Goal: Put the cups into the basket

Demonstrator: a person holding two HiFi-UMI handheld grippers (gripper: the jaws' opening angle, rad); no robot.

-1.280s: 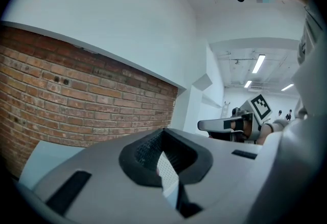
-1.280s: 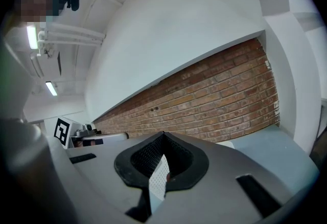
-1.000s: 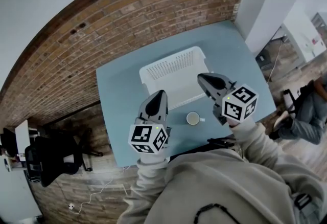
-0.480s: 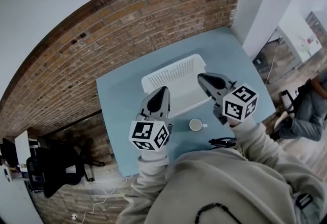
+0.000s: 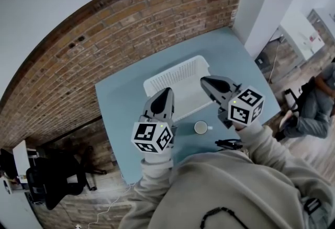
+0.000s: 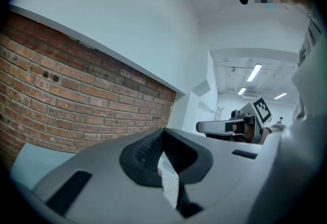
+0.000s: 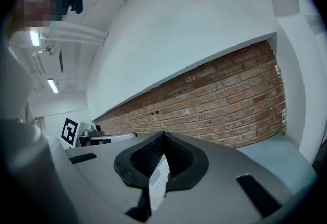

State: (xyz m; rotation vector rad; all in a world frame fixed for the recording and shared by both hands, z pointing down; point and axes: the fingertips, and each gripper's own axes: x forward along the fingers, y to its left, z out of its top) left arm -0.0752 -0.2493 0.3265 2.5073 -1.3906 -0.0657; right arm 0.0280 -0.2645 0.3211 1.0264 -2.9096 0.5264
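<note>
The left gripper [image 5: 166, 93], jaws pressed together on nothing, hovers at the basket's [image 5: 174, 69] 7 o'clock. One cup [image 5: 200, 127] stands on the desk [image 5: 119, 106] at the basket's 5 o'clock, not yet loaded. The right gripper [image 5: 205, 81], likewise closed and empty, hangs at the cup's 1 o'clock, probably poised to fetch it.

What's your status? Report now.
Left gripper and right gripper shut, empty. Cup on table, outside basket. Nothing between cup and basket.
</note>
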